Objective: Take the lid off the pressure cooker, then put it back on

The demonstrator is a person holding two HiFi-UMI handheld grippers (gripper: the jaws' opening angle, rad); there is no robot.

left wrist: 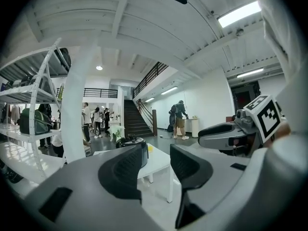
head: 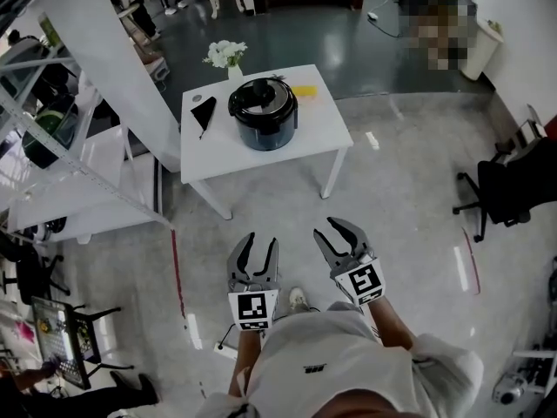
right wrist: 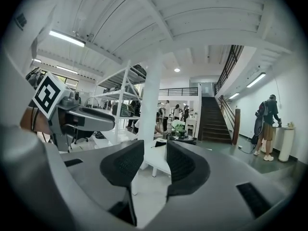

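The dark pressure cooker (head: 263, 122) stands on a white table (head: 305, 142) ahead, its black lid (head: 261, 97) seated on top. Both grippers are held side by side over the floor, well short of the table. My left gripper (head: 261, 240) has its jaws drawn close with nothing between them. My right gripper (head: 338, 226) looks the same, only a narrow gap and nothing held. The left gripper view shows the cooker (left wrist: 133, 146) far off past the left gripper (left wrist: 159, 162). In the right gripper view the cooker (right wrist: 182, 138) is small beyond the right gripper (right wrist: 155, 160).
On the table stand a vase of white flowers (head: 226, 55), a yellow item (head: 304, 91) and a black flat object (head: 204, 111). A white shelf rack (head: 78, 155) and pillar (head: 104, 50) rise at left. An office chair (head: 513, 185) stands right. People stand far off.
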